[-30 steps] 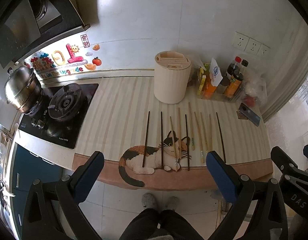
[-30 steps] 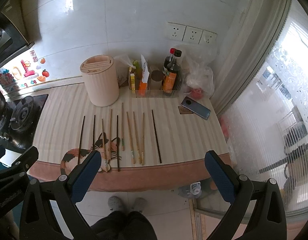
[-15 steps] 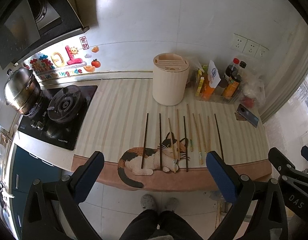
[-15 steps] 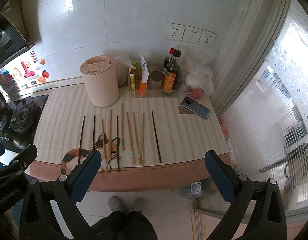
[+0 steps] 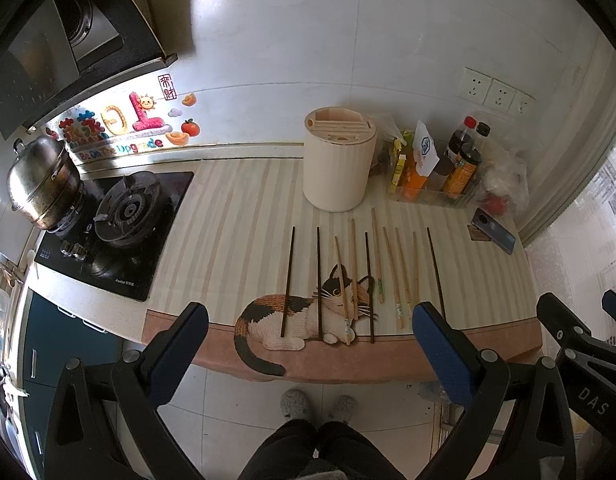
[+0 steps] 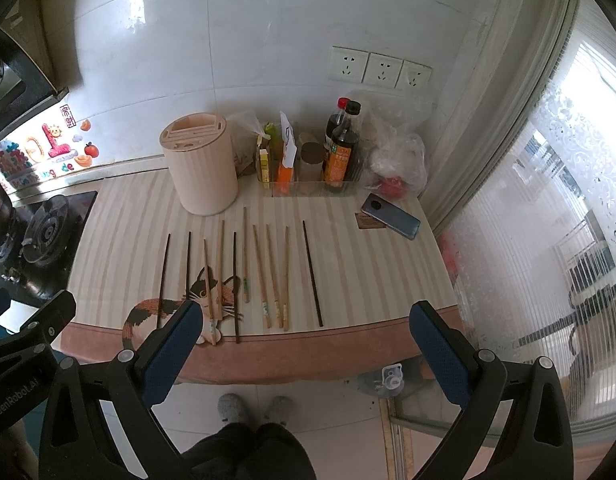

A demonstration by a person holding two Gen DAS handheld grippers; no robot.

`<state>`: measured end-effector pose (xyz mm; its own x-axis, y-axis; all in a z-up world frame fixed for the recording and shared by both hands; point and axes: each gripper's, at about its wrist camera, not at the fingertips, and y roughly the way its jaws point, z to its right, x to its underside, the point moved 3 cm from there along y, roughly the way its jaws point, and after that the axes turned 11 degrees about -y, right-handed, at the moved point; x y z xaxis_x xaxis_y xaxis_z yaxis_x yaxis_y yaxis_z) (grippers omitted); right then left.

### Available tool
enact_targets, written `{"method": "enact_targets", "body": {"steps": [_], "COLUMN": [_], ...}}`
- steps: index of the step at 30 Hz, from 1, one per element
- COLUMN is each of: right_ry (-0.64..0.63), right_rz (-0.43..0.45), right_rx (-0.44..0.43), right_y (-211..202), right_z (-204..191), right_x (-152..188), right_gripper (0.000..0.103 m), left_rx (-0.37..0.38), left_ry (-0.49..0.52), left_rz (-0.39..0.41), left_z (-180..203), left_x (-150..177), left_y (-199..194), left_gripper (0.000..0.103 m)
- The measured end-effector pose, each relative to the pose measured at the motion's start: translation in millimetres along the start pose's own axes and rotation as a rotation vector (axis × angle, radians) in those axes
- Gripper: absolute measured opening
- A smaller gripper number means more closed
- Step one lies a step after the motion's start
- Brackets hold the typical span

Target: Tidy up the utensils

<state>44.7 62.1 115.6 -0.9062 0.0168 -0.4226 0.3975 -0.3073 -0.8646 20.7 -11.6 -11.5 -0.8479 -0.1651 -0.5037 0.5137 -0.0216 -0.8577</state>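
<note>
Ten chopsticks (image 5: 354, 276) spread in a side-by-side row on the worktop (image 5: 235, 216) just near of the slotted holder (image 5: 339, 164), each separately graspable; left gripper (image 5: 308, 354) and right gripper (image 6: 303, 354) released, empty, poised near the front edge.
</note>
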Motion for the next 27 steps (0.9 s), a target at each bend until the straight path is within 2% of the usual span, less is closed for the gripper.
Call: {"method": "enact_targets", "body": {"steps": [27], "right_ry": [-0.001], "right_rz": [0.02], "right_rx": [0.006], "right_y": [-13], "right_z": [-1], "right_x": [4], "right_gripper": [0.103], "left_rx": [0.002], "left_ry": [-0.001], "left_rz": [0.001], "left_z": [3], "left_x": [1], "left_y": [-3], "left_gripper": [0.103]}}
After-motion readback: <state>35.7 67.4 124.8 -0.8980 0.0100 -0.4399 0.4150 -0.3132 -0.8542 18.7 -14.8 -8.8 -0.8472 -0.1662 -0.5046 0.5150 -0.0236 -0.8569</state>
